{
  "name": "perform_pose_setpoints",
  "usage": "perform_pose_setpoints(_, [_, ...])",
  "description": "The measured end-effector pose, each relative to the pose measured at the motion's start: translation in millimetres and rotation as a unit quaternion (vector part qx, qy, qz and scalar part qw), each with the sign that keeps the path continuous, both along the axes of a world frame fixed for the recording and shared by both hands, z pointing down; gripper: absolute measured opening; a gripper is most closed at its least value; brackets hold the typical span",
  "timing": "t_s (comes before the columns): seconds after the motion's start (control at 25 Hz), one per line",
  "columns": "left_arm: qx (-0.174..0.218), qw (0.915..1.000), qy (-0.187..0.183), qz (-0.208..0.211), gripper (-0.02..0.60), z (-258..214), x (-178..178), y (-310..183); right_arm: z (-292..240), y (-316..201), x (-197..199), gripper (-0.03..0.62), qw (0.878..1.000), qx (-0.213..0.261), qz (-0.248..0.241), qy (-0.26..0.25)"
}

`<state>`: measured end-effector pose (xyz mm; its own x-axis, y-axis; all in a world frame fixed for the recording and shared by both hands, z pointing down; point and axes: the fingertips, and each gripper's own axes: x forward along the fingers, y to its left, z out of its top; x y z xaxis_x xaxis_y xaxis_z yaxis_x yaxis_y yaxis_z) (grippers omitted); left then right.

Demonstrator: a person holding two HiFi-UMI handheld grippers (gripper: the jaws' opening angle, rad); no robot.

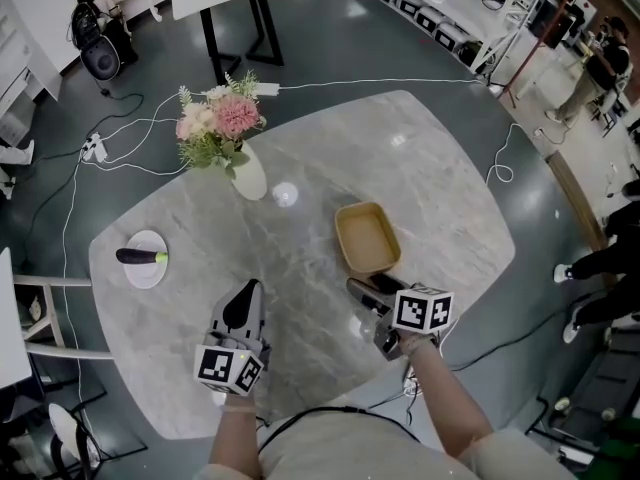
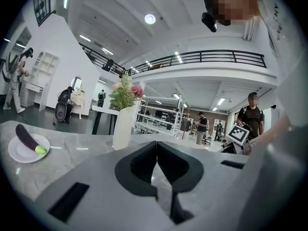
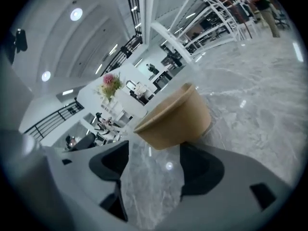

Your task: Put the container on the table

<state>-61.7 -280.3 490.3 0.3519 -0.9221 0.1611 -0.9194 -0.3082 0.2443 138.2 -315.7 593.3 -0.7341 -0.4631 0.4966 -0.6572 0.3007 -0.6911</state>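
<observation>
Container (image 1: 367, 238): a shallow, tan, rounded-square tub, open at the top and empty. It stands upright on the grey marbled surface (image 1: 450, 198), right of the middle.

Right claw (image 1: 372, 286) is directly behind the tub's near edge and points at it, tilted downward. In the right gripper view the right claw (image 3: 151, 162) is spread wide. Only bare marble shows between its two dark pads. The container (image 3: 175, 119) sits just past the tips, very close to them. Neither pad presses on it, and whether a tip brushes its wall cannot be told.

Left claw (image 1: 249, 290) is over the near part of the surface, well left of the tub, pointing away from the person and roughly level. In the left gripper view the left claw (image 2: 156, 165) is pressed together, its tips meeting with nothing between them.

At the far left of the surface stands a white vase (image 1: 248, 173) holding pink and cream flowers (image 1: 220, 118). Near the left edge lies a small white plate (image 1: 146, 278) with a dark eggplant (image 1: 135, 256) resting across it. The left gripper view shows the same plate (image 2: 14, 155), eggplant (image 2: 24, 136) and vase (image 2: 124, 126) off to the left of that claw.

White cables (image 1: 120, 143) trail over the dark floor around the surface. People stand in the background.
</observation>
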Motion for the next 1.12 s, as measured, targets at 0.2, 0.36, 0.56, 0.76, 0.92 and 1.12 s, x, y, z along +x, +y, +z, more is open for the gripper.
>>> perform_pose_setpoints(0.2, [0.003,1.0,0.001,-0.002,0.005,-1.9,-1.0,0.2,10.2,4.5,3.1,0.246,0.999,-0.006,-0.018,0.039])
perform_pose_setpoints(0.36, [0.002,1.0,0.002,-0.004,0.005,-1.7,-3.4,1.9,16.6,7.5,5.7,0.193,0.999,-0.023,-0.013,0.042])
perform_pose_setpoints(0.56, [0.004,1.0,0.0,-0.005,0.005,-3.6,-4.3,3.1,21.7,11.0,6.5,0.133,0.998,-0.033,-0.013,0.047])
perform_pose_setpoints(0.76, [0.001,1.0,-0.001,-0.003,0.005,-1.6,-3.9,4.3,28.0,16.3,4.9,0.114,0.998,-0.044,-0.021,0.048])
perform_pose_setpoints(0.92, [0.002,1.0,-0.001,-0.005,0.005,-3.2,-3.9,6.7,27.7,19.5,6.5,0.106,0.998,-0.047,-0.021,0.046])
perform_pose_setpoints(1.12, [0.007,1.0,0.0,-0.004,0.005,-5.4,-3.3,7.6,24.8,21.6,8.0,0.096,0.998,-0.044,-0.022,0.045])
